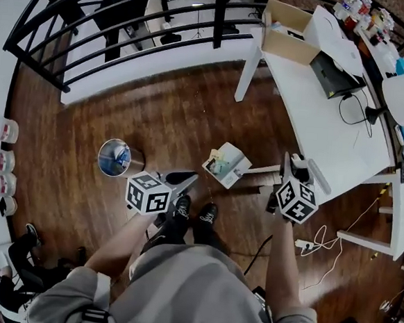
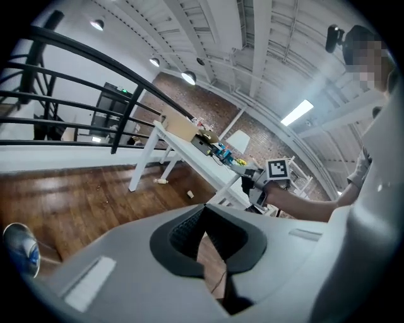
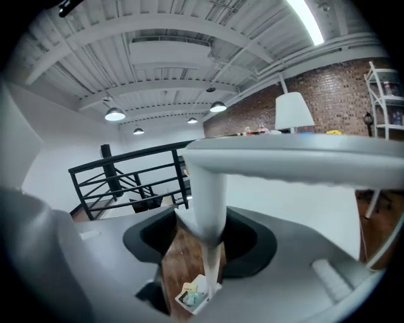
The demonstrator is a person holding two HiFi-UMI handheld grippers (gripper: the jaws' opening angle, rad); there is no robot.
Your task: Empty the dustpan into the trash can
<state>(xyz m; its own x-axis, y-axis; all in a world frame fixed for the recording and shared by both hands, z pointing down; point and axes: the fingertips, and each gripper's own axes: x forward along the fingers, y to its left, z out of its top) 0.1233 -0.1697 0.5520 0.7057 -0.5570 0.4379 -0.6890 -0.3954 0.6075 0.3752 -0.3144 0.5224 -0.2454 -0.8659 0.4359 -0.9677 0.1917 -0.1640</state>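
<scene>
A white long-handled dustpan (image 1: 226,164) hangs just above the wood floor with paper litter in it. Its handle (image 1: 264,170) runs right into my right gripper (image 1: 293,170), which is shut on it. In the right gripper view the handle (image 3: 207,208) drops between the jaws down to the dustpan (image 3: 196,293). The round trash can (image 1: 114,157) stands on the floor to the left and also shows as the trash can (image 2: 19,249) low at the left of the left gripper view. My left gripper (image 1: 181,181) sits between can and dustpan, its tips together and nothing in them (image 2: 203,230).
A white table (image 1: 316,124) with a cardboard box (image 1: 289,32) and clutter fills the right side, one leg (image 1: 245,73) near the dustpan. A black railing (image 1: 130,12) runs along the far edge. A power strip and cables (image 1: 307,246) lie at the right. My shoes (image 1: 194,212) stand below.
</scene>
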